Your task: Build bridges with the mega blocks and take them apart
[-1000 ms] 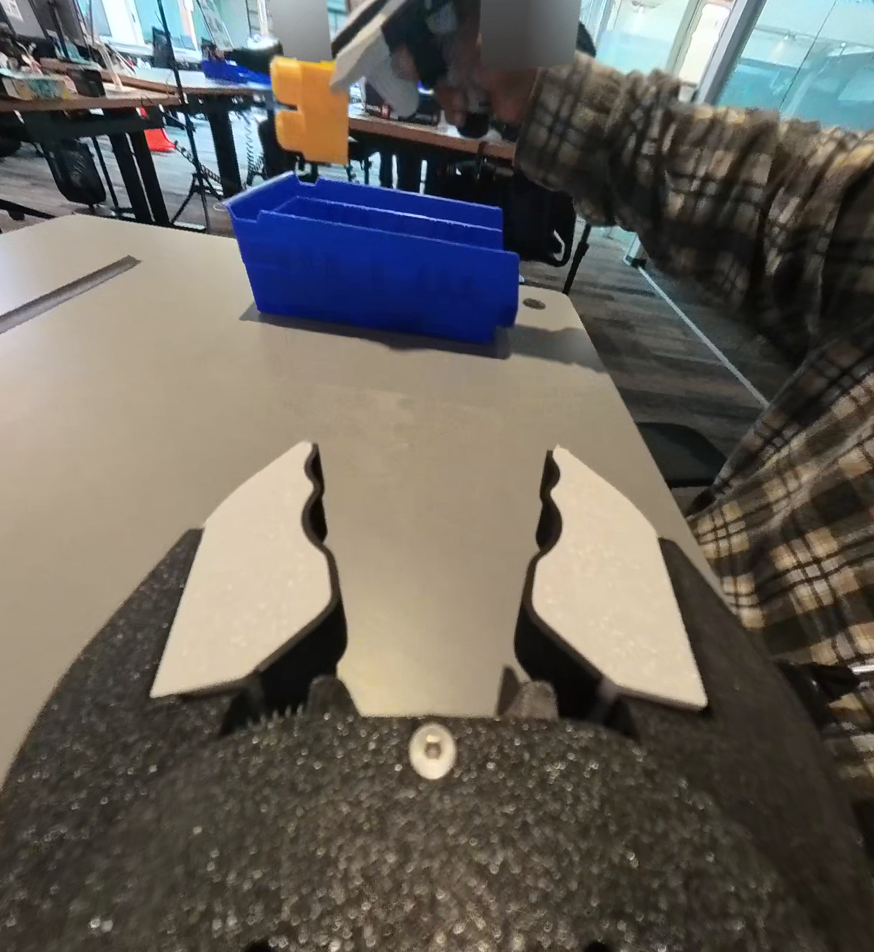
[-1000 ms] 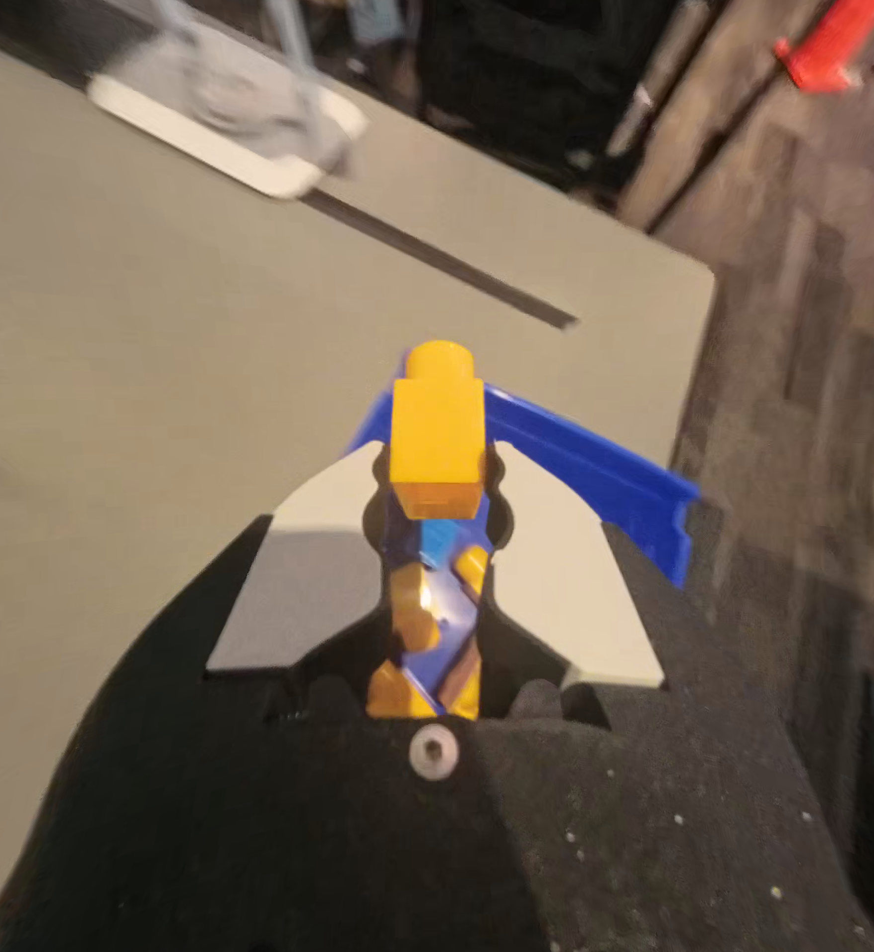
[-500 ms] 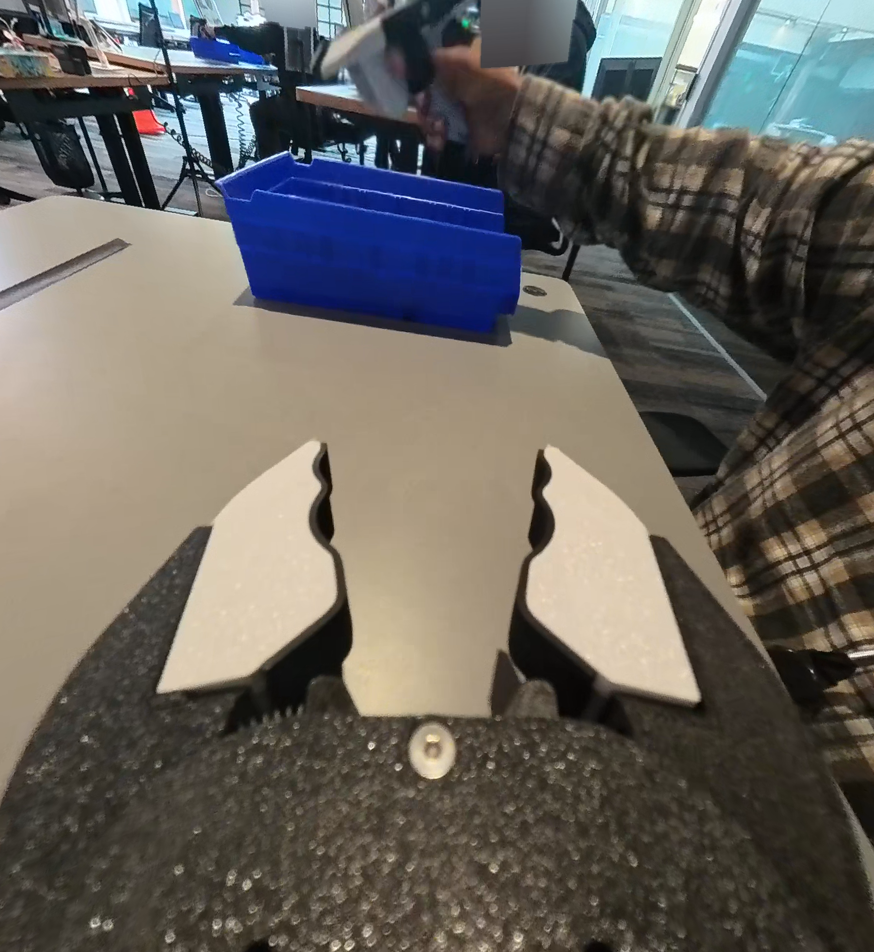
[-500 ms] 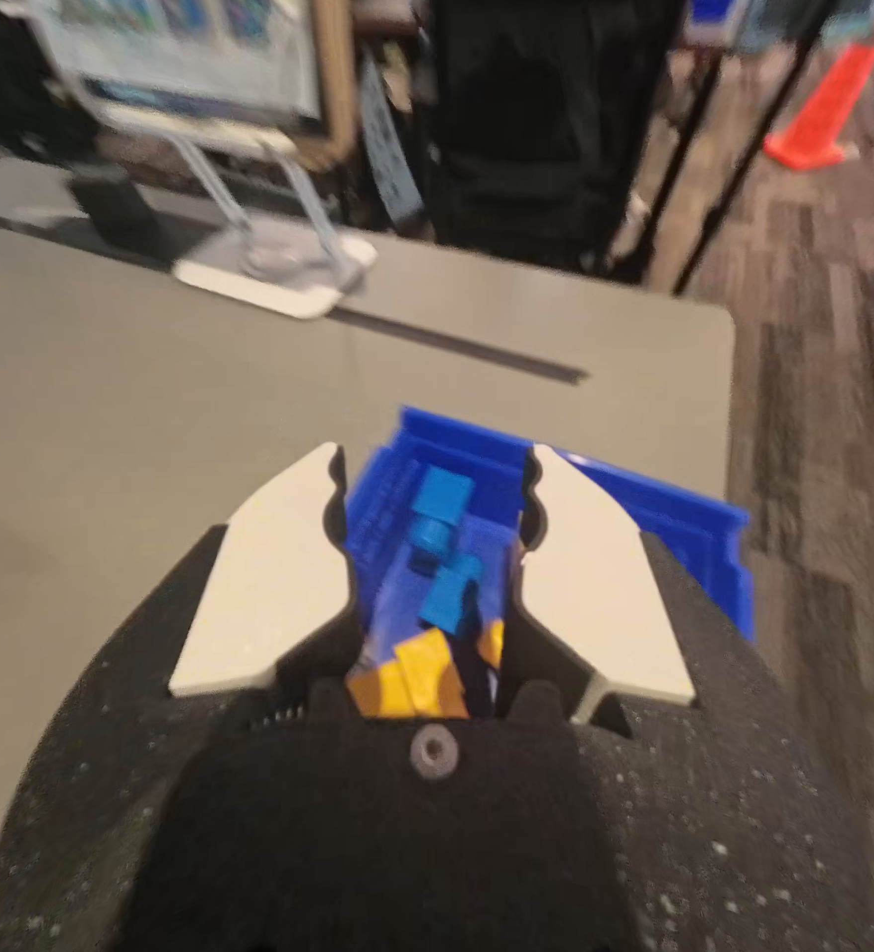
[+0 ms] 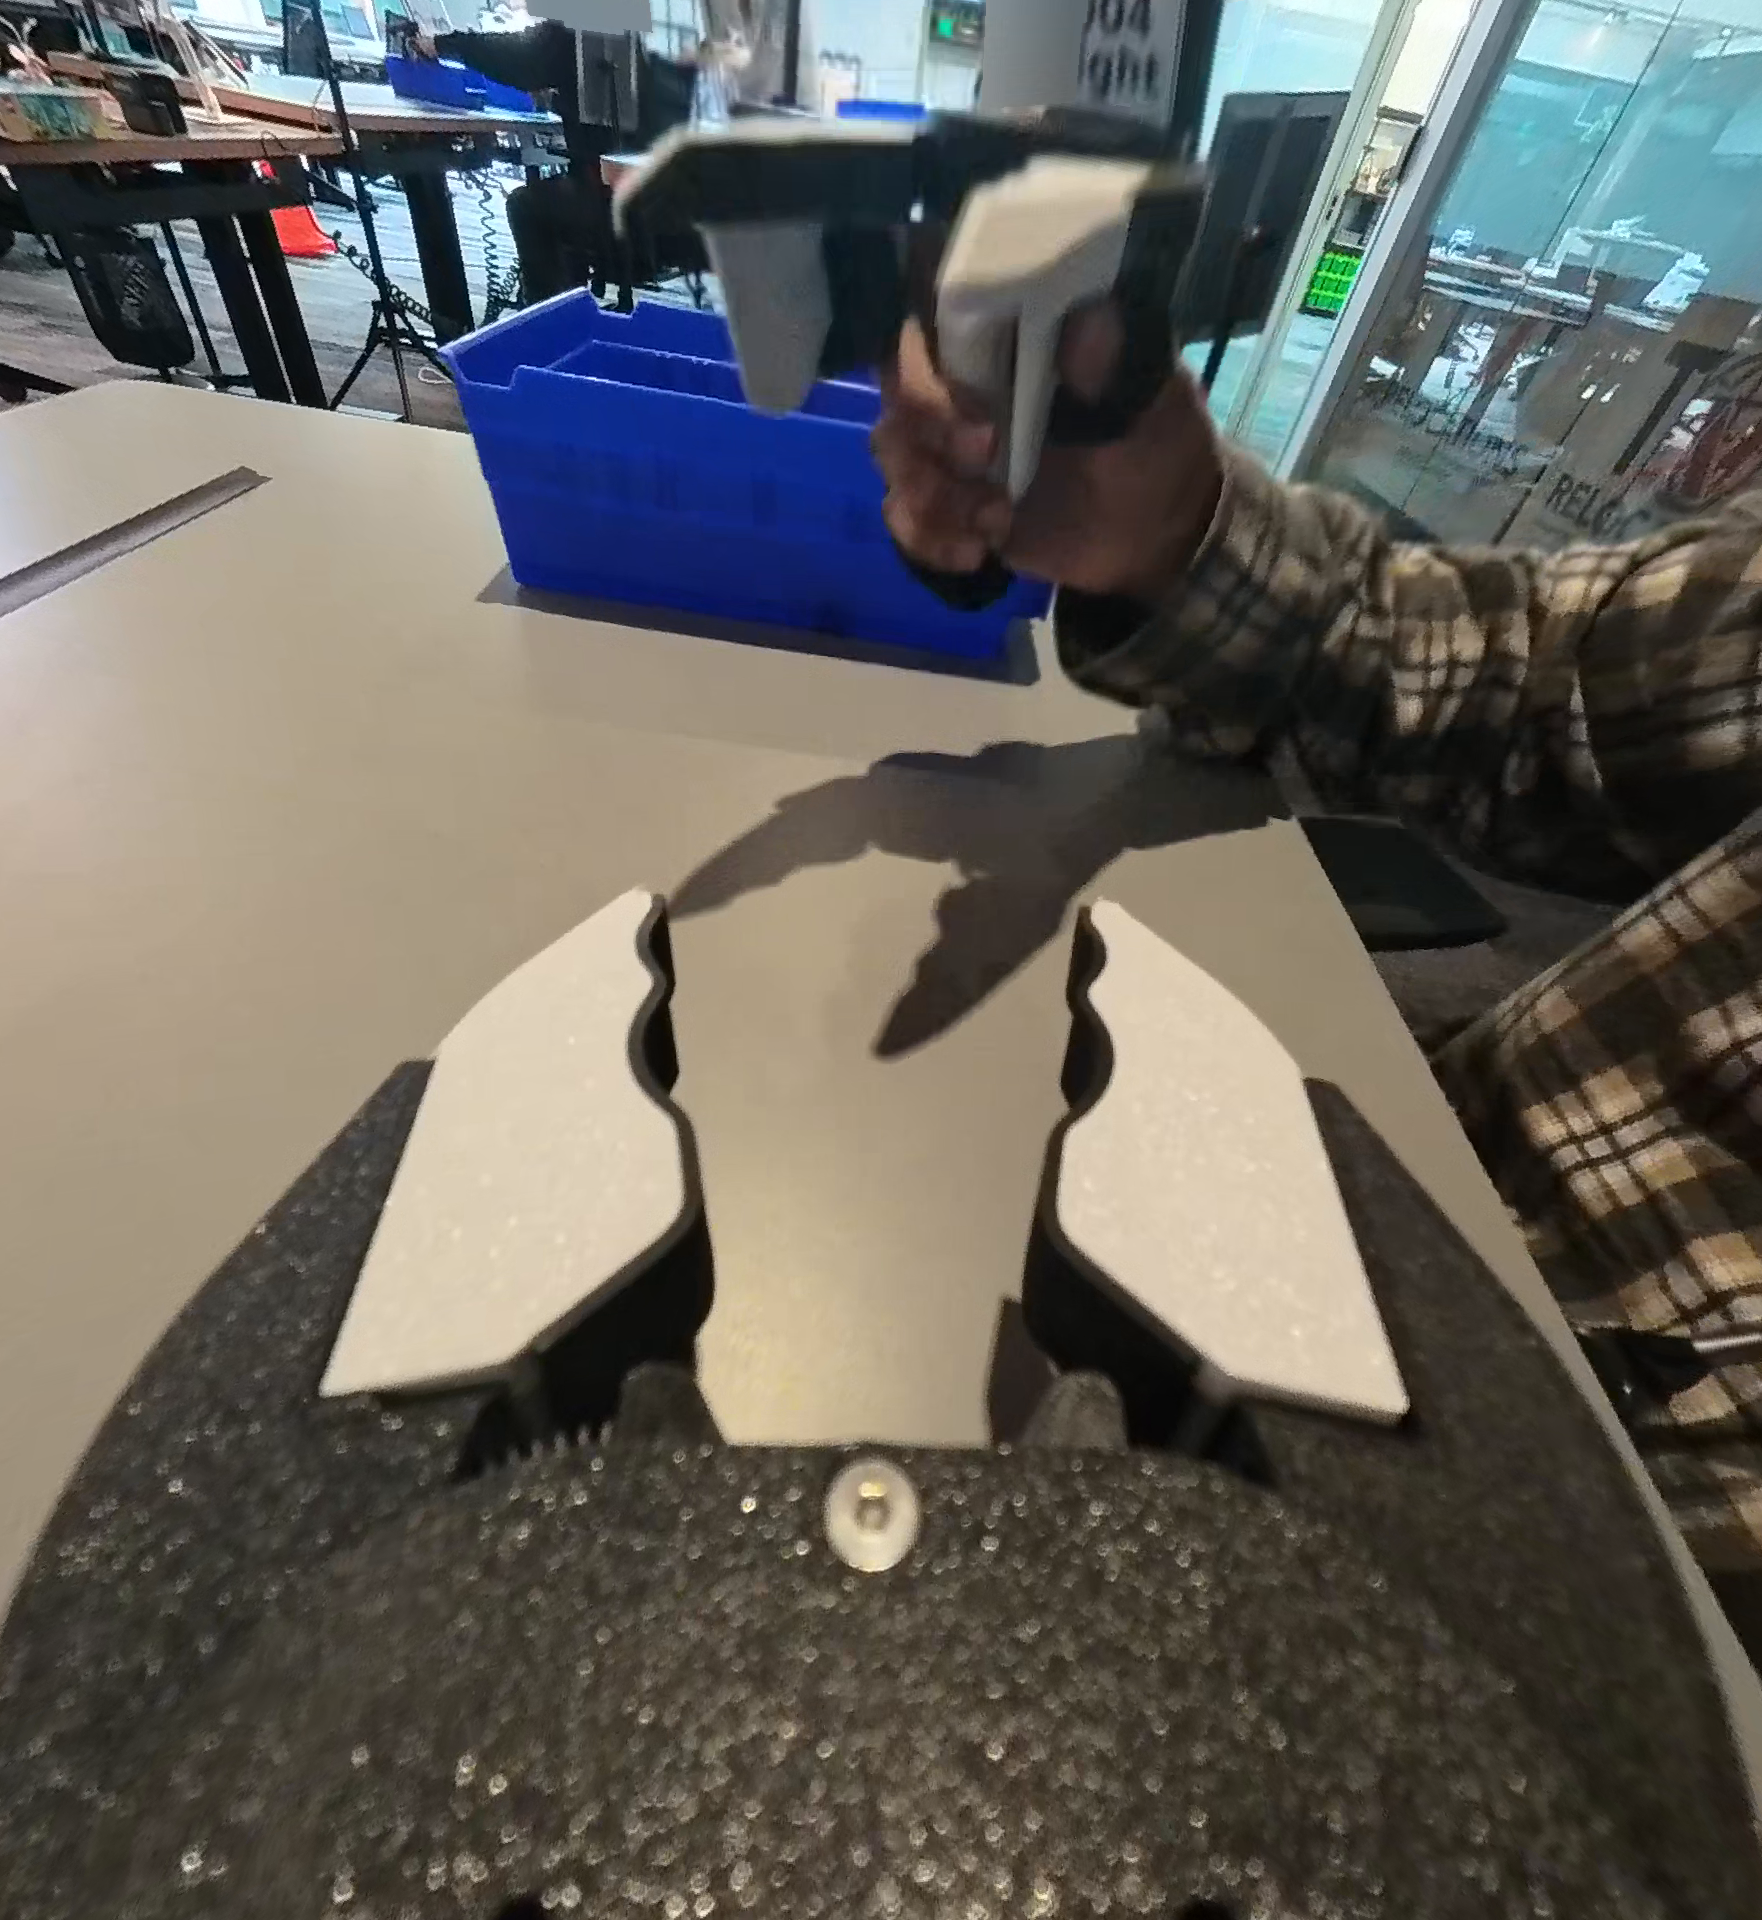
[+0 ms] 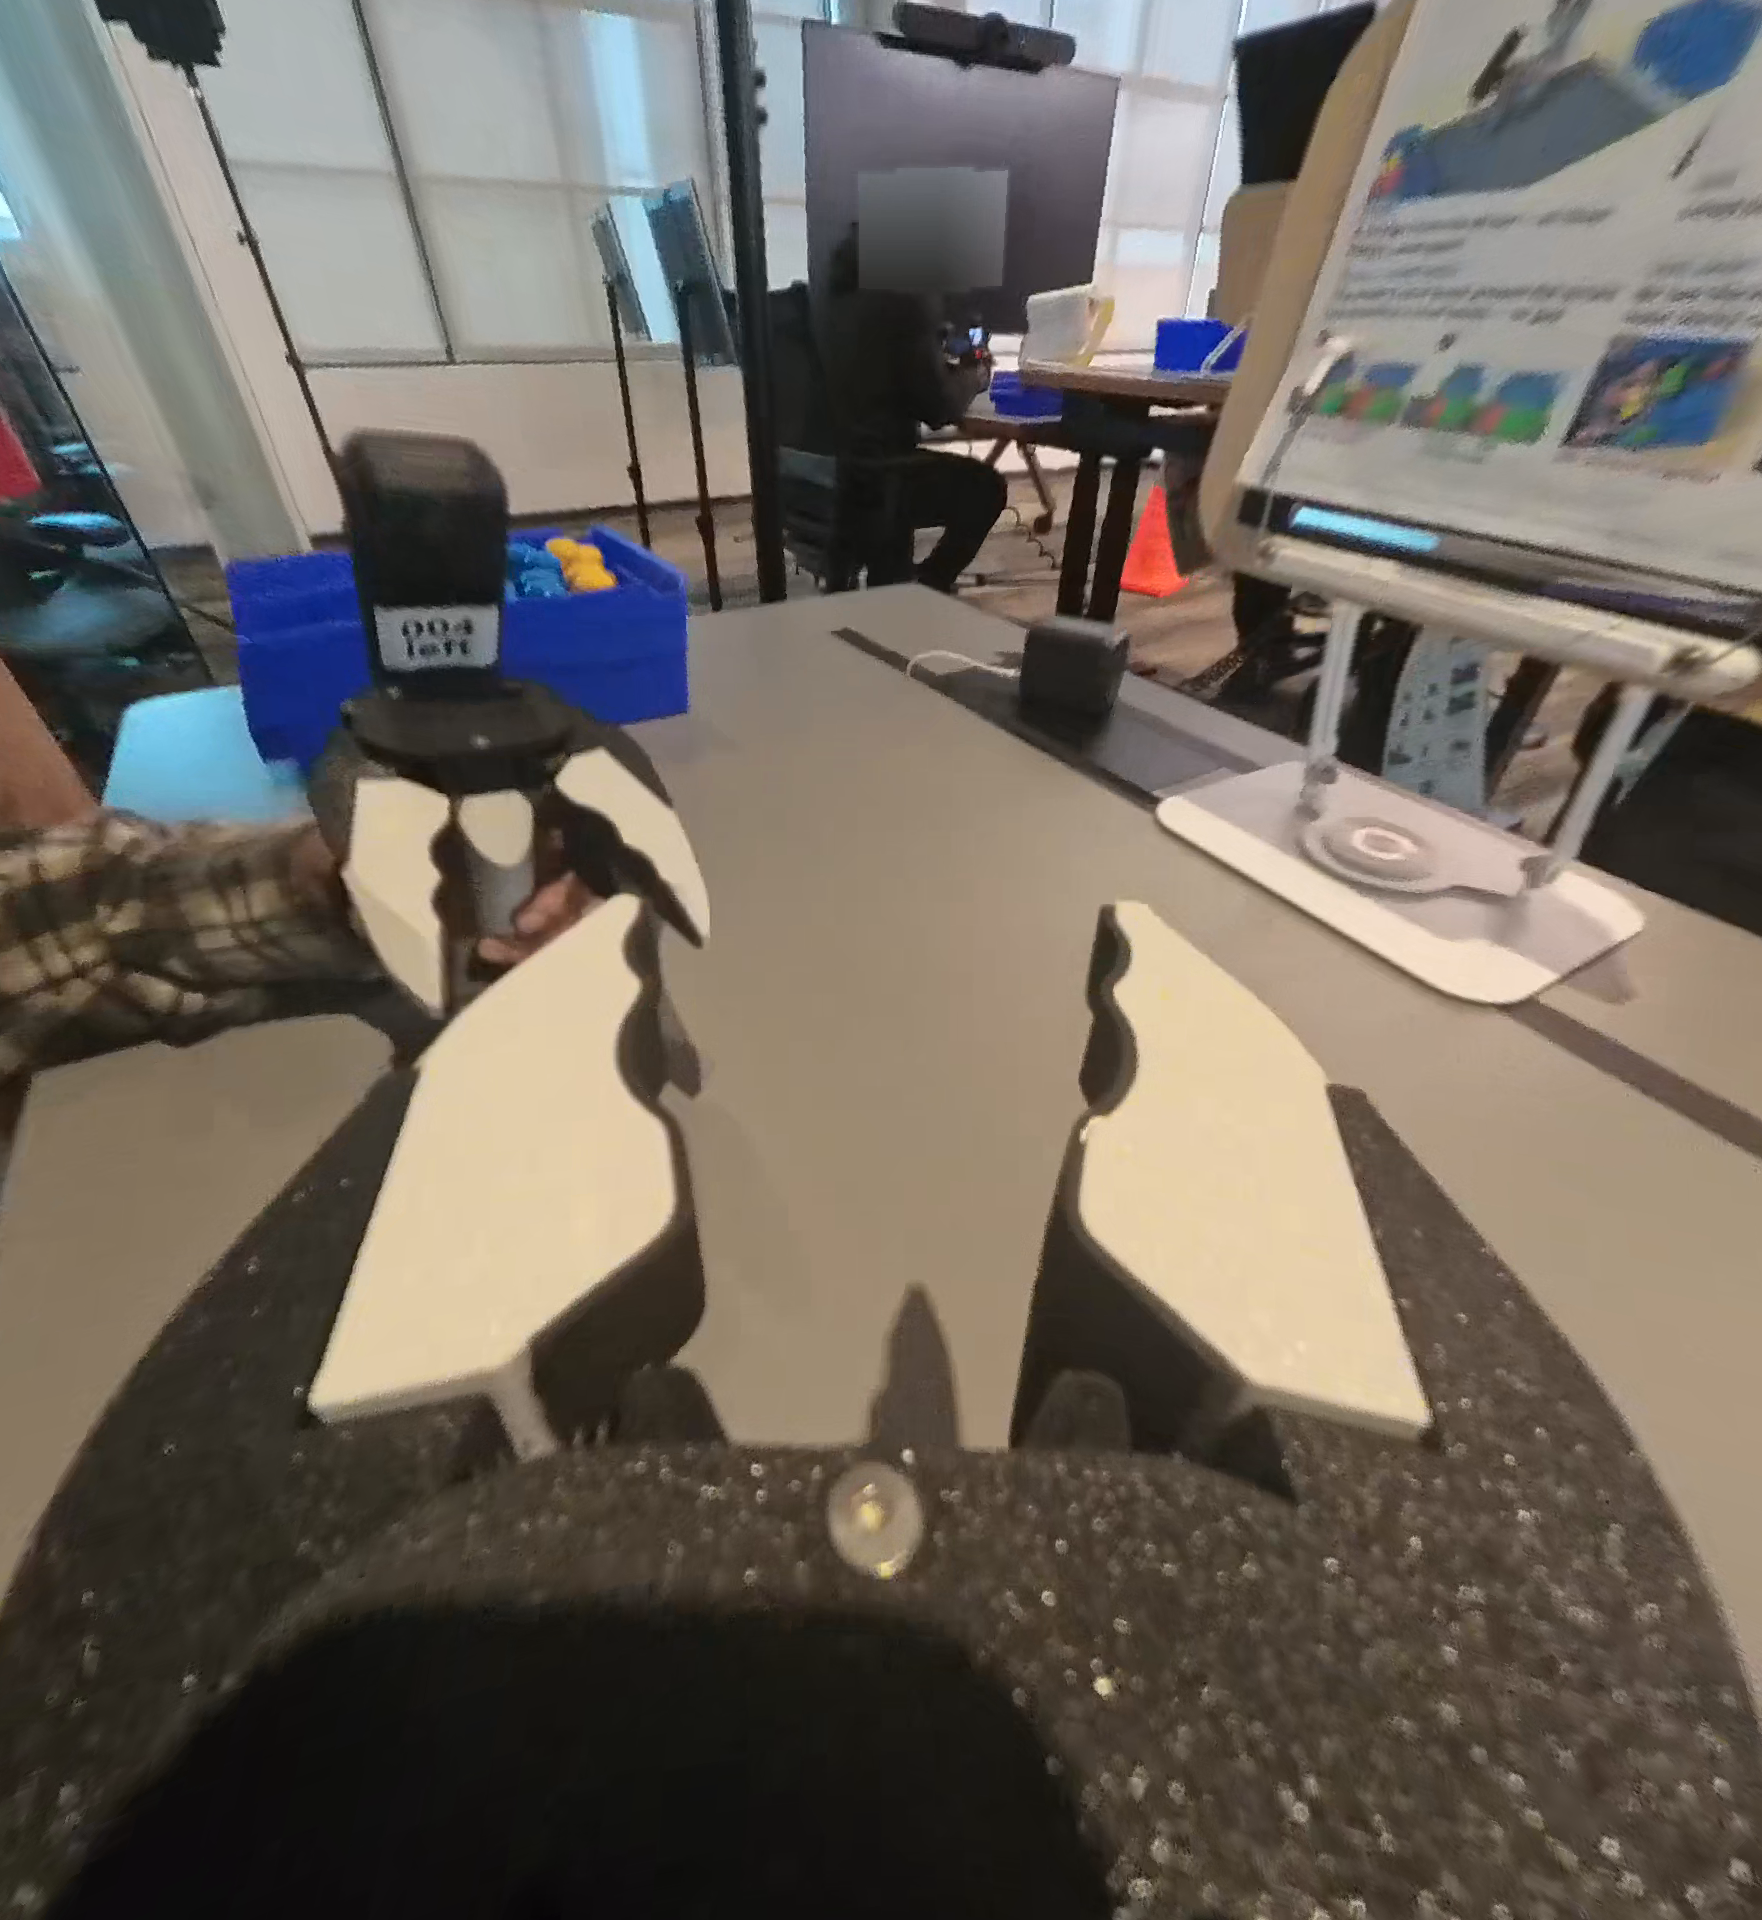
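We are holding both claws spread and empty, left gripper (image 5: 869, 940) and right gripper (image 6: 872, 935), since the blocks seem stowed in the blue bin (image 5: 711, 509) at twelve o'clock.

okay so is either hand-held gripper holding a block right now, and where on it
No. The left hand-held gripper and right hand-held gripper are both open with only bare table between their fingers.
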A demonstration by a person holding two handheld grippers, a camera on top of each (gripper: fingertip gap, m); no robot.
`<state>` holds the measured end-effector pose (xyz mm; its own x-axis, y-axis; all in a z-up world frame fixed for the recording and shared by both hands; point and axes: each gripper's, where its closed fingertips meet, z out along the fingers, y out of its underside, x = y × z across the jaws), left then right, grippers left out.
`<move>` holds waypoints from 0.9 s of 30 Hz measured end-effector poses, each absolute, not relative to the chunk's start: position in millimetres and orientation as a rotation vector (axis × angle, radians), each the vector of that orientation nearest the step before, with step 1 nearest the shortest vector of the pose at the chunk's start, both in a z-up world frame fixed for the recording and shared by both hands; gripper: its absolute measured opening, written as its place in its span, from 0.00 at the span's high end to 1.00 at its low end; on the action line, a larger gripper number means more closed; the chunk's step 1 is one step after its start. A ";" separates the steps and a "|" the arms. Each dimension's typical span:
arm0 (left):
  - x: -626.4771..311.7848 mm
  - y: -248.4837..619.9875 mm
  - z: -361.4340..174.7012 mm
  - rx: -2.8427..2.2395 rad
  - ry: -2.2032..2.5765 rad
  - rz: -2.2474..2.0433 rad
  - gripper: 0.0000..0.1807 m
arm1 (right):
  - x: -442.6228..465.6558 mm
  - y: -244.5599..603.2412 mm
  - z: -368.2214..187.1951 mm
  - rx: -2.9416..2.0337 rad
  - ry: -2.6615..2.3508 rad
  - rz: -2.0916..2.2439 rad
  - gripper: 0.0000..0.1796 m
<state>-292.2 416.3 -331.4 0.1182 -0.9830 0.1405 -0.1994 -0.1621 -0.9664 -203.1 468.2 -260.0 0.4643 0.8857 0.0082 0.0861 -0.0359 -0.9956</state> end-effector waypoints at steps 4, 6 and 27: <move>-292.0 417.3 -334.9 -1.536 1.209 -1.135 0.60 | -219.6 472.0 -302.1 -1.514 -0.915 0.856 0.57; -292.4 418.5 -336.6 -1.544 1.207 -1.136 0.60 | -221.5 469.7 -312.2 -1.513 -0.915 0.881 0.58; -696.8 430.0 -221.8 -2.080 0.876 -0.307 0.64 | -247.8 434.8 -321.3 -1.460 -1.083 1.003 0.59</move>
<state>-696.8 430.0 -221.8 0.7259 -0.6819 -0.0892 -0.4770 -0.4057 -0.7797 -247.8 434.8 -321.3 0.2494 0.9672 -0.0478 0.1215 -0.0802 -0.9893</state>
